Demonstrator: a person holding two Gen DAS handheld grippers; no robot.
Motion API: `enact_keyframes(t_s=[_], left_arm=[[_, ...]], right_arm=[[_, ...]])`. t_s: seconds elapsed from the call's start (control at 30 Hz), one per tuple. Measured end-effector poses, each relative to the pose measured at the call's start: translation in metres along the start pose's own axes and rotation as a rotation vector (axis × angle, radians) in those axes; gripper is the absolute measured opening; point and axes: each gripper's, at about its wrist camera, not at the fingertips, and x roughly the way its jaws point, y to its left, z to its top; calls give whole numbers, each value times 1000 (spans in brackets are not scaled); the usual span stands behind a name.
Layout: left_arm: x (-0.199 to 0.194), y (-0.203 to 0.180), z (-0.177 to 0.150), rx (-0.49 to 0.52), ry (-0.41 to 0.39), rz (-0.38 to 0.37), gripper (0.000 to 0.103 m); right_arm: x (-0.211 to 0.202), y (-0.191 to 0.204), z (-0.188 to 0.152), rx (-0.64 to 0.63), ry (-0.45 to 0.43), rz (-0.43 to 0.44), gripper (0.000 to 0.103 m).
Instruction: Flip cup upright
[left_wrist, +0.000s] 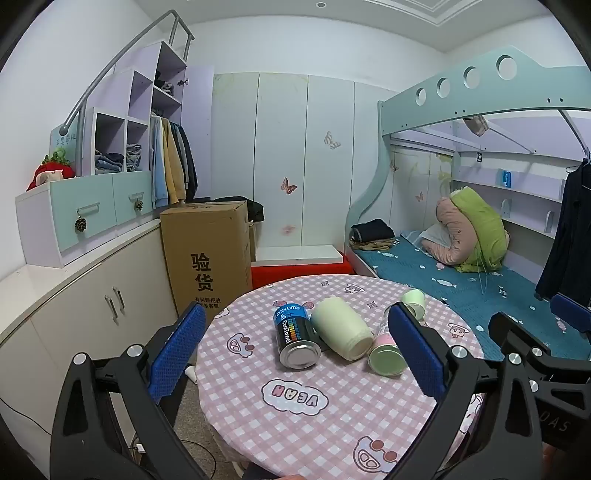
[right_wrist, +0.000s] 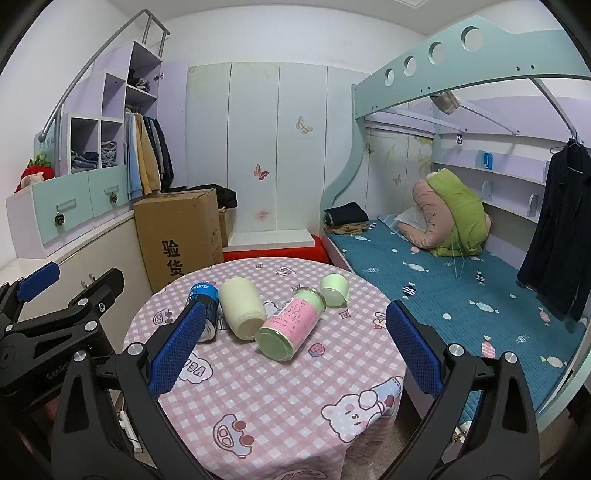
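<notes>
L gripper is hovering w/ blue-padded fingers spread wide, nothing btwn them, pointing fwd and slightly down. R gripper is doing the same: pads wide apart, gripping nothing. Both are sitting side by side at approx the same height; each is showing at the edge of the other's view.
</notes>
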Motion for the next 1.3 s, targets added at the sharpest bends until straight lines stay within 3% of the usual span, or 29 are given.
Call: enact_keyframes(t_s=[1.3], left_arm=[[-1, 3, 5, -4, -1, 0, 95]], right_arm=[[2, 1, 1, -1, -2, 0, 98]])
